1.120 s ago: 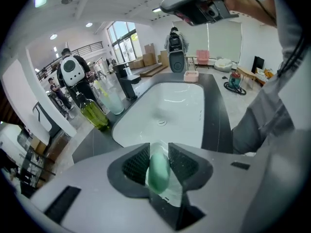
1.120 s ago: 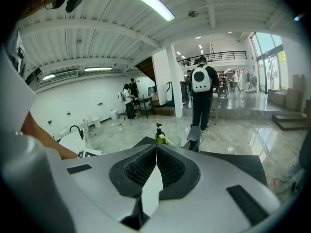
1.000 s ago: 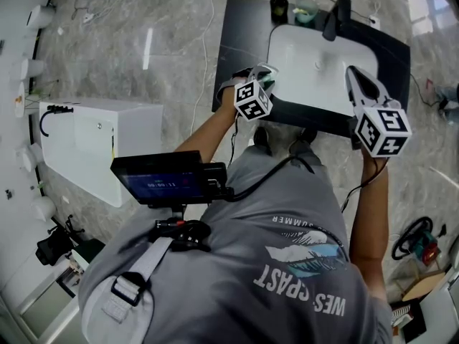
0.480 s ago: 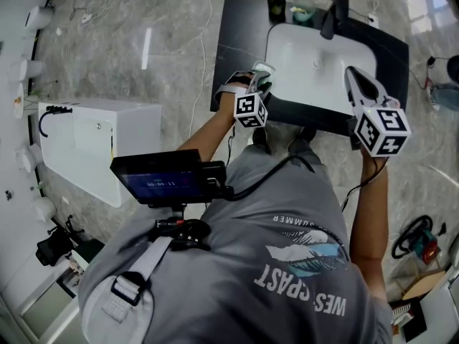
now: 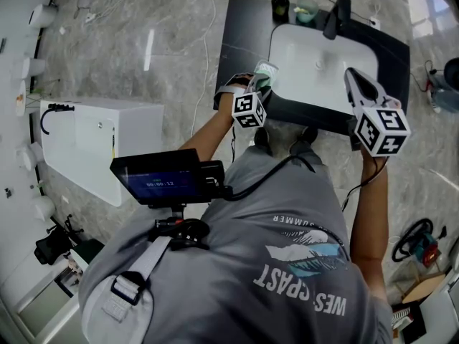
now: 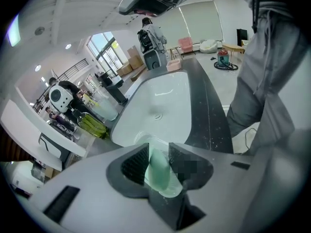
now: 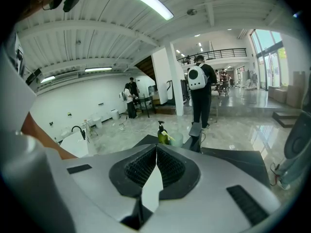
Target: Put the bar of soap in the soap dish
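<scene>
A pale green bar of soap (image 5: 267,67) (image 6: 158,171) is pinched between the jaws of my left gripper (image 5: 262,72) (image 6: 158,152), which is shut on it. That gripper hangs over the front left corner of the white sink (image 5: 315,63) (image 6: 160,110). The soap dish (image 5: 306,9) (image 7: 176,139), a pale teal bowl, stands at the back of the black counter (image 5: 240,27) next to a dark green pump bottle (image 5: 280,4) (image 7: 162,134). My right gripper (image 5: 350,74) (image 7: 156,152) is shut with nothing in it, above the sink's front right side.
A black faucet (image 5: 336,16) (image 6: 114,89) rises behind the sink, right of the dish. A white box-shaped unit (image 5: 100,145) stands on the marble floor at the left, with cables (image 5: 193,20) beyond it. People stand in the hall (image 7: 199,93).
My left gripper has tilted and edged a little toward the sink with the soap still in it. The right gripper has hardly moved.
</scene>
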### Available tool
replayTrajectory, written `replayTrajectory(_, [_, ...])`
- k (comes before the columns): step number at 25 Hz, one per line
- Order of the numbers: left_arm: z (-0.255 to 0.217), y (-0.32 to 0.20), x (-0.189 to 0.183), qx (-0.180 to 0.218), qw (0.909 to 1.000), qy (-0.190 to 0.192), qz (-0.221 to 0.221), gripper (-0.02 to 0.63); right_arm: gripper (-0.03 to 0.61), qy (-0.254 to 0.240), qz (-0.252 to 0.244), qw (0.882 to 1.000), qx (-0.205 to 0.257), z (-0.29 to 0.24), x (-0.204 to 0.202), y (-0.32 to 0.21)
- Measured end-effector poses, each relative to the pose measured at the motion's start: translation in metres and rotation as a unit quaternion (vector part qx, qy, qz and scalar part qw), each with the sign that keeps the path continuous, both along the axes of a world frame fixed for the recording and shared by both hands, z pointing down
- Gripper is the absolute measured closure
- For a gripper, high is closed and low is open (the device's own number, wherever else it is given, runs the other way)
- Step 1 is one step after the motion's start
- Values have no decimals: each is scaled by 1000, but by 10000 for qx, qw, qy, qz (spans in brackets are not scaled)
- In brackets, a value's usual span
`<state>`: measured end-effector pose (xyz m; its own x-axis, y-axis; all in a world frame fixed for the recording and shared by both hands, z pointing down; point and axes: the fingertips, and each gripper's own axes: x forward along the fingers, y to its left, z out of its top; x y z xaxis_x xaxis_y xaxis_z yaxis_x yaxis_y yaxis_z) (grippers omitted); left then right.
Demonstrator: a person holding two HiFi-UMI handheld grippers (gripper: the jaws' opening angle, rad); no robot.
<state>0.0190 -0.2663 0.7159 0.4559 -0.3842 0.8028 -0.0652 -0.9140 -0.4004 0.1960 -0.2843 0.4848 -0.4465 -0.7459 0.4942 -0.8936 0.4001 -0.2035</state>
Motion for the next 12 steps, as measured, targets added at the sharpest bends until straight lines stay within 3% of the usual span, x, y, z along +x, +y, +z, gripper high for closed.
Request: replayTrajectory(12, [-5,-7,-10,-286,9980,413,-373,485,572,-83,20,9999,56,12,-5,2])
